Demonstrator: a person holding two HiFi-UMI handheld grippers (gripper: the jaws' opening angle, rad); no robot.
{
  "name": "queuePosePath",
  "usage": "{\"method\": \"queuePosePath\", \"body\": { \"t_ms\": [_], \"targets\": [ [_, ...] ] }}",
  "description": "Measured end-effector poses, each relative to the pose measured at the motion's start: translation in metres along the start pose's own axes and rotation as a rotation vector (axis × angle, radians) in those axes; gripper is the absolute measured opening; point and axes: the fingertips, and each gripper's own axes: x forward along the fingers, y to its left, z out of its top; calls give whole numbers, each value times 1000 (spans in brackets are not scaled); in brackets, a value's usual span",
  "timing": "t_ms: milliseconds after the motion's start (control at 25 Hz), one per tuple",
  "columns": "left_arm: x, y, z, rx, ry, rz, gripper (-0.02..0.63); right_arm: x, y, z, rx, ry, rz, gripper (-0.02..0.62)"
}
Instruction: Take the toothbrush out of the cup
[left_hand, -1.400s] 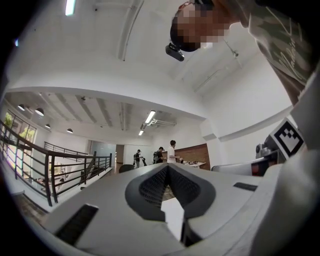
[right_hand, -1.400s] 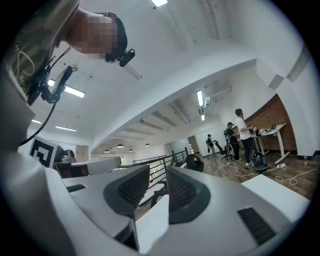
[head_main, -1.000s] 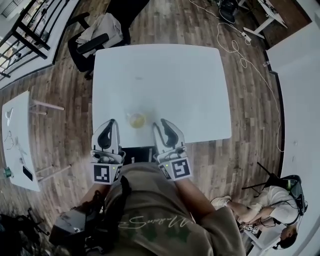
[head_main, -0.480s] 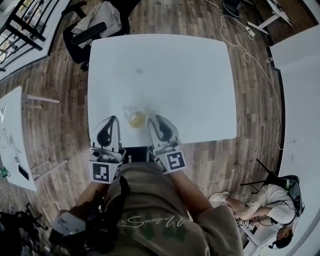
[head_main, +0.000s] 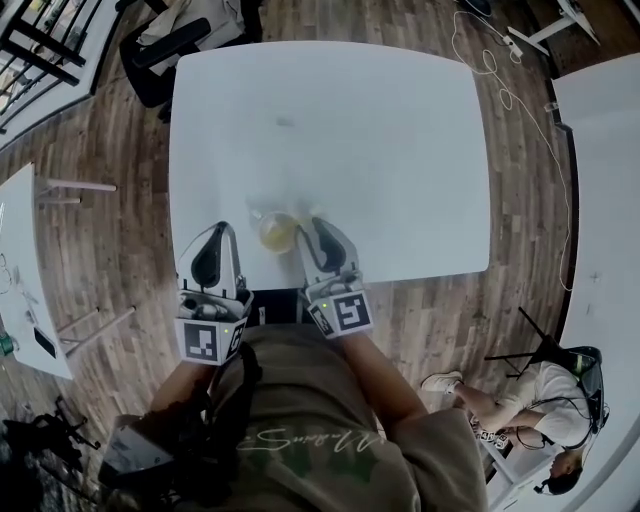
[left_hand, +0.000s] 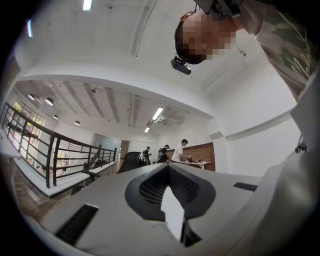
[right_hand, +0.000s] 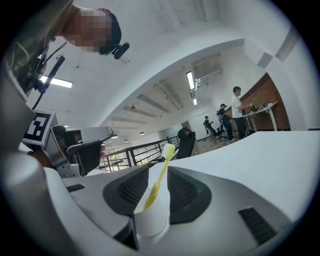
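1 cup (right_hand: 151, 222), 1 toothbrush (right_hand: 161, 172), 2 grippers (head_main: 222, 234) (head_main: 316, 226).

Too small in the head view to tell the toothbrush (right_hand: 159, 176) from the cup (head_main: 277, 231) by the table's (head_main: 400, 150) near edge: just a yellowish blur. In the right gripper view, hidden behind the right gripper (right_hand: 152, 187) body: the cup's base; sunk inside the cup, the brush's lower end. Cut off at the head view's bottom right corner: a seated person (head_main: 520, 415).
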Motion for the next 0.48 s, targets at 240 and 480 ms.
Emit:
{"method": "queuePosePath", "body": {
  "t_ms": [240, 480],
  "targets": [
    [-1, -3, -6, 2, 9, -15, 12, 4, -8, -16, 22, 29, -20, 127],
    [-4, -5, -7, -1, 33, -16, 12, 17, 1, -18, 31, 33, 18, 127]
  ]
}}
